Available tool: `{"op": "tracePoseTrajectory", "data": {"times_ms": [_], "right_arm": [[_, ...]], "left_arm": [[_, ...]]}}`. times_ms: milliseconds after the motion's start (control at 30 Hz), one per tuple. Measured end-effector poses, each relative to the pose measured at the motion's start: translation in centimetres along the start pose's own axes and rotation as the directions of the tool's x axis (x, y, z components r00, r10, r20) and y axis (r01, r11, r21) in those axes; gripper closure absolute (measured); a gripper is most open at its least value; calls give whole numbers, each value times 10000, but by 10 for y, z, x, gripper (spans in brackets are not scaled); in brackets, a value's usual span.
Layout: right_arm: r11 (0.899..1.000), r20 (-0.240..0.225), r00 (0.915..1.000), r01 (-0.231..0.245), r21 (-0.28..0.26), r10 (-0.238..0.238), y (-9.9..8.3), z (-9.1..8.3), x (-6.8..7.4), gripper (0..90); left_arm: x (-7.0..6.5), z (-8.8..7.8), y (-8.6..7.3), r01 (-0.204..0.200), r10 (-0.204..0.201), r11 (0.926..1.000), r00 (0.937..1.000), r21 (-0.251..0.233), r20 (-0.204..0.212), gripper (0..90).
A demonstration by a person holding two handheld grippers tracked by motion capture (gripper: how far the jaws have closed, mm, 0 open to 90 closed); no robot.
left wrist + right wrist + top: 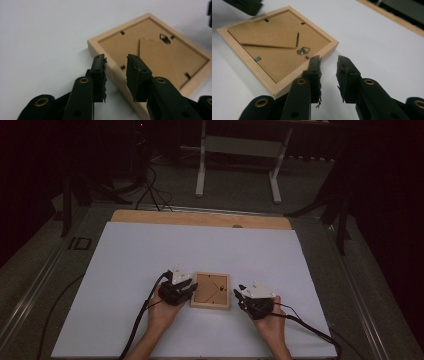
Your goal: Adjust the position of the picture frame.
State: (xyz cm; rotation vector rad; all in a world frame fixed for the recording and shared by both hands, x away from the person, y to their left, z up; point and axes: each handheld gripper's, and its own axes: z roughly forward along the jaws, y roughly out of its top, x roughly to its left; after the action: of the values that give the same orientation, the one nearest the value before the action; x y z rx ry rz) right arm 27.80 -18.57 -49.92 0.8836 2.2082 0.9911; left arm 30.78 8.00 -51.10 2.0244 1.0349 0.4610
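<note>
— Black jaws of the left gripper [116,75] are sitting closest to the lens in the left gripper view. Are they gripping anything?

— No. They are standing apart with a gap between the pads, and the near rail of the picture frame [152,57] is lying just under and beyond them. I am judging nothing is clamped there.

— Where is the picture frame lying on the table?

— Face down on the white board [150,255], backing up, between the two hands in the high view [211,290]. Its sides are looking almost equal, so there is no real long axis; its left edge is lying right at the left gripper [184,287].

— And the right gripper?

— The right gripper [329,72] is also standing with its jaws apart, holding nothing. The picture frame's nearest corner is lying just to the left of its jaws, slightly clear of them.

— Which hand is nearer?

— The left one, I would say; the right gripper [242,295] is sitting a little apart from the right edge. Both hands are resting low, pointing inward at the picture frame.
</note>
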Motion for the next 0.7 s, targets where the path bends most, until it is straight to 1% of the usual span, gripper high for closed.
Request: {"op": "tracePoseTrajectory", "data": {"times_ms": [33, 67, 100, 133, 200, 233, 267, 300, 400, 433, 467, 500, 533, 567, 600, 667, 700], "right_arm": [[10000, 0, 10000, 0, 0, 0, 0, 0, 0, 728], [9997, 129, 9997, 217, -112, -215, 0, -6, 1, 727], [9997, 129, 9997, 217, -112, -215, 0, -6, 1, 727], [9983, 314, 9980, 551, -180, -545, -2, -12, 4, 724], [9961, 486, 9952, 857, -216, -845, -4, -16, 7, 724], [9961, 486, 9952, 857, -216, -845, -4, -16, 7, 724], [9947, 529, 9939, 988, -290, -972, -6, -22, 9, 719], [9941, 538, 9933, 1037, -311, -1020, -6, -23, 9, 715], [9938, 528, 9935, 1033, -408, -1011, -7, -28, 10, 707], [9938, 528, 9935, 1033, -408, -1011, -7, -28, 10, 707], [9936, 549, 9933, 1041, -438, -1016, -8, -29, 10, 703], [9936, 549, 9933, 1041, -438, -1016, -8, -29, 10, 703], [9938, 521, 9938, 1010, -459, -986, -8, -30, 10, 699], [9938, 521, 9938, 1010, -459, -986, -8, -30, 10, 699], [9943, 480, 9945, 955, -474, -933, -8, -30, 11, 697], [9945, 463, 9947, 940, -470, -918, -8, -29, 11, 695], [9945, 465, 9947, 935, -471, -913, -8, -29, 11, 696]], "left_arm": [[0, 0, 0, 0, 0, 10000, 10000, 0, 0, 699], [-1, 6, 4, -26, 28, 10000, 9997, 78, -251, 712], [-1, 6, 4, -26, 28, 10000, 9997, 78, -251, 720], [-1, 11, 7, -34, 40, 9999, 9987, 116, -503, 726], [-1, 16, 9, 18, -8, 9999, 9976, 144, -698, 744], [-1, 16, 9, 18, -8, 9999, 9976, 144, -698, 752], [-1, 21, 11, 9, 12, 9998, 9957, 218, -925, 758], [0, 23, 12, 69, -49, 9998, 9954, 209, -953, 758], [-1, 27, 14, 202, -175, 9995, 9935, 227, -1124, 740], [-1, 27, 14, 202, -175, 9995, 9935, 227, -1124, 732], [-1, 29, 15, 370, -336, 9990, 9914, 241, -1266, 726], [-1, 29, 15, 370, -336, 9990, 9914, 241, -1266, 725], [0, 30, 16, 541, -507, 9983, 9903, 236, -1291, 721], [0, 30, 16, 541, -507, 9983, 9903, 236, -1291, 715], [1, 30, 16, 756, -721, 9969, 9895, 235, -1256, 718], [0, 30, 16, 722, -687, 9971, 9899, 237, -1236, 765], [0, 30, 16, 698, -660, 9973, 9890, 238, -1320, 772]]}}
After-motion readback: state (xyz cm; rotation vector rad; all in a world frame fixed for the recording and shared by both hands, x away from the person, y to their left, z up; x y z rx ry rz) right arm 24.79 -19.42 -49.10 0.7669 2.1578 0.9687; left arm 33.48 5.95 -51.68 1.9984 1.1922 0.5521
